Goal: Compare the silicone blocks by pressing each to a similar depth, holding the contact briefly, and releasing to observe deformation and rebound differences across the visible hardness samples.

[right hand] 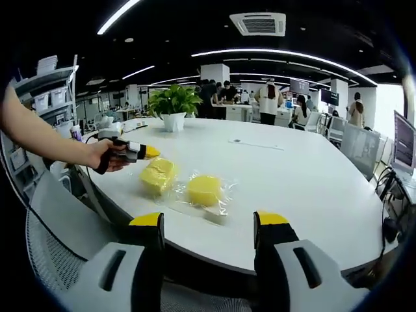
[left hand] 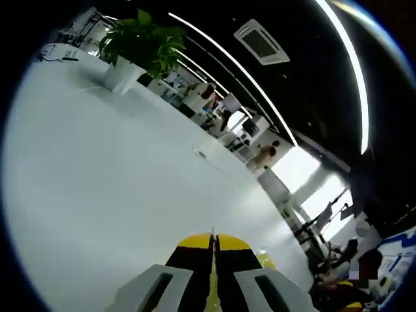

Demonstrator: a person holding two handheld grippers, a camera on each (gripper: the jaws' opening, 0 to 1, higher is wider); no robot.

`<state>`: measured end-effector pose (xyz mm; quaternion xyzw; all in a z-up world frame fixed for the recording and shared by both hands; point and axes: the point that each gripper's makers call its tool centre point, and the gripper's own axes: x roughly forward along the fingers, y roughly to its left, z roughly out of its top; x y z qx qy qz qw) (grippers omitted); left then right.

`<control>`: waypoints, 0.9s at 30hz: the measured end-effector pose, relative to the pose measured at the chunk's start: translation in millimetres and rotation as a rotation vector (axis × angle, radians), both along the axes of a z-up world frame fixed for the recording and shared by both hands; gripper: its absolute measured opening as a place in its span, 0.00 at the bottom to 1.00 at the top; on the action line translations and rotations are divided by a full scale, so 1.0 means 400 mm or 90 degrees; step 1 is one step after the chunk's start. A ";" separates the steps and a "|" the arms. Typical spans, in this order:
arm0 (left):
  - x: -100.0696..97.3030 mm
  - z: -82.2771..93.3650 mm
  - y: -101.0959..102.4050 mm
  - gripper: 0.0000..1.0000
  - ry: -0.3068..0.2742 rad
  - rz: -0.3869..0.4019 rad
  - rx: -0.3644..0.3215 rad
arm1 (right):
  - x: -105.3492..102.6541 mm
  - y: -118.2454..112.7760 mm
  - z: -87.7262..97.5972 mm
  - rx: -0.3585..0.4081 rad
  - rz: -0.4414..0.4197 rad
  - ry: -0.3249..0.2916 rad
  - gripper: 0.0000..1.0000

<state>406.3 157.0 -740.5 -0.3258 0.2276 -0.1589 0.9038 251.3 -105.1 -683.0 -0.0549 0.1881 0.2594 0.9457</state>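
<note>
- In the right gripper view I count two yellow silicone blocks on the white table (right hand: pixel 305 175), each in clear plastic wrap: a squarish block (right hand: pixel 158 176) and a rounder block (right hand: pixel 204 190), lying side by side, just beside each other near the table's near edge.
- Right gripper (right hand: pixel 208 227): jaws stand wide apart with nothing between them. It sits off the table's near edge, and both blocks lie ahead of it and above the gap between its tips in that view; the rounder block is the nearer of the two.
- Left gripper (right hand: pixel 144 152), seen in the right gripper view: held in the person's hand (right hand: pixel 107 156), its yellow tip close to the far-left corner of the squarish block. I cannot tell whether it touches.
- Left gripper (left hand: pixel 213 250), own view: jaws closed together, only a thin seam between them, gripping nothing. They point across bare table (left hand: pixel 97 195); a scrap of yellow shows low at the right of the jaws, too little to identify.
- Judgement: the left gripper is the nearer one to the squarish block, so the first press falls to it, coming in from the block's left side. No press is clearly under way.
- One potted plant (right hand: pixel 173 104) stands well beyond the blocks.
</note>
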 end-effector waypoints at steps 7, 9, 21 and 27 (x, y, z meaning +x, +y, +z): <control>0.024 -0.048 0.019 0.00 0.026 0.006 0.005 | 0.005 -0.006 -0.009 -0.019 -0.009 0.001 0.51; 0.023 -0.061 0.015 0.01 0.031 0.002 0.020 | 0.006 -0.007 -0.012 -0.021 -0.010 0.004 0.51; 0.015 -0.090 0.034 0.27 0.035 -0.004 0.101 | 0.007 -0.005 -0.037 -0.041 -0.006 0.028 0.51; 0.001 -0.049 0.061 0.34 -0.006 -0.017 0.158 | 0.009 -0.005 -0.038 -0.038 -0.013 0.030 0.52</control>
